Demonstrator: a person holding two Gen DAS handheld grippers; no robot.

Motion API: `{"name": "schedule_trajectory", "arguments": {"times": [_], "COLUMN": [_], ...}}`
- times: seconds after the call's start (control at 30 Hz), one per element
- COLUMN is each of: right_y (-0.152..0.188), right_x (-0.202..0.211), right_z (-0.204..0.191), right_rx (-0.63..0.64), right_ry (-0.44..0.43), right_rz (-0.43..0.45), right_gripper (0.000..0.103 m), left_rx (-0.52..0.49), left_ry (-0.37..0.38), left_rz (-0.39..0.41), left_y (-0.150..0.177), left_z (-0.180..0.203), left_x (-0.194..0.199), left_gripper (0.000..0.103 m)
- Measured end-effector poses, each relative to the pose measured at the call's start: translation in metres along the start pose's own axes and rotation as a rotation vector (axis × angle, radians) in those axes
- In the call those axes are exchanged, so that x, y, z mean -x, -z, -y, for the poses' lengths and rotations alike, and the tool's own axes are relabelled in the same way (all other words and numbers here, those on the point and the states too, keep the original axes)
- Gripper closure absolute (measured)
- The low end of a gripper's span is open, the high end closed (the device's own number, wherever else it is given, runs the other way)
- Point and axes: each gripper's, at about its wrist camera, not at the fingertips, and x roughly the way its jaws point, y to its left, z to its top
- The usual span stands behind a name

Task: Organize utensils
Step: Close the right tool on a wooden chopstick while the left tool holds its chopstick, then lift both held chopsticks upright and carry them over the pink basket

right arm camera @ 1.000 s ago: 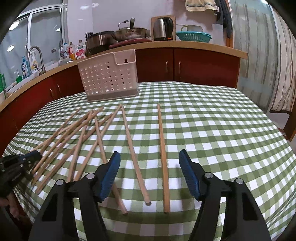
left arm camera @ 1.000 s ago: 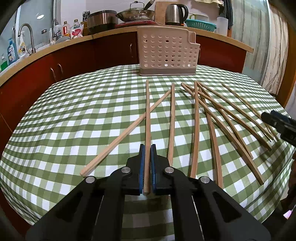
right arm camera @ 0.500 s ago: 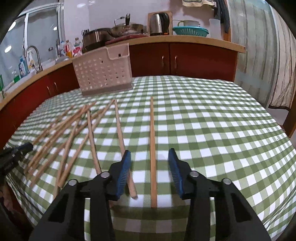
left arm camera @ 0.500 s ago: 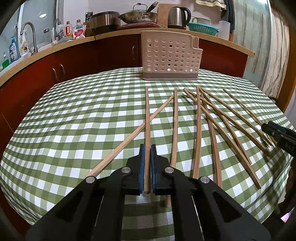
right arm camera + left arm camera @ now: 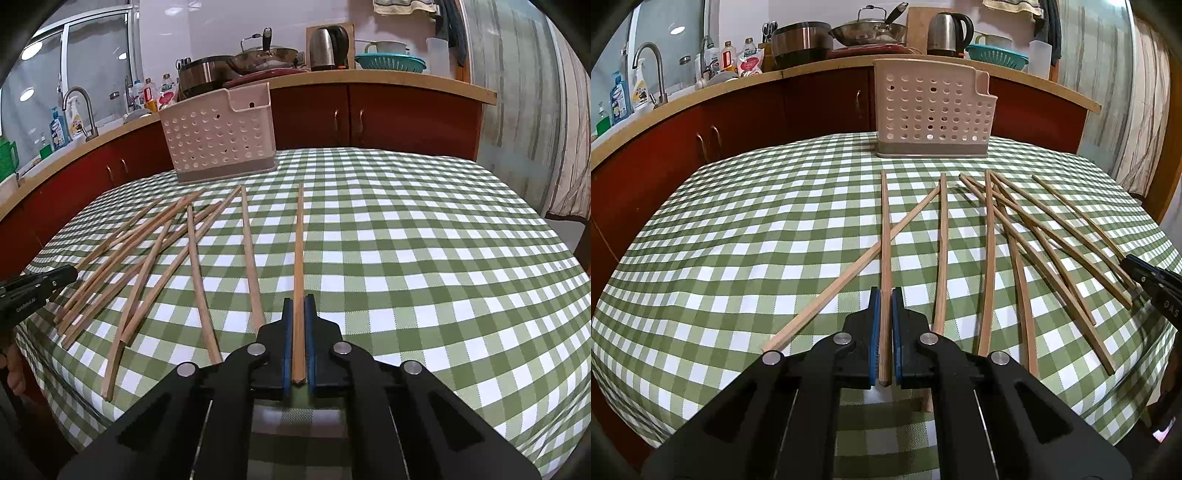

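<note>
Several wooden chopsticks lie spread on the green checked tablecloth. My left gripper is shut on one chopstick that points toward the perforated beige holder at the far edge. My right gripper is shut on the rightmost chopstick, which also points away from me. The holder shows in the right wrist view too. The other chopsticks lie to the left of my right gripper. Each gripper's tip shows in the other's view, the right gripper and the left gripper.
The table is round, with its edge close below both grippers. Behind it runs a red-fronted counter with a sink tap, pots, a kettle and a teal colander. A curtain hangs at the right.
My right gripper came down over the rightmost chopstick and closed from wide open to shut on it. My left gripper stayed shut on its chopstick and barely moved.
</note>
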Motion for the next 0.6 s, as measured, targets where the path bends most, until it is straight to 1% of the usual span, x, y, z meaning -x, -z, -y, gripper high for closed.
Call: {"name": "schedule_trajectory", "arguments": {"times": [0.4, 0.6], "right_y": [-0.023, -0.035], "right_x": [0.031, 0.047], "right_z": [-0.01, -0.016], "right_rx": [0.026, 0.046], "right_ry": [0.004, 0.002], "right_rz": [0.096, 0.151], "right_gripper": [0.096, 0.096], "left_rx": [0.013, -0.008], "left_ry": [0.002, -0.02], "left_rz": [0.082, 0.157], "left_y": [-0.014, -0.024], "left_z": [-0.002, 0.001], "left_x": [0.026, 0.05], "left_gripper": [0.097, 0.097]}}
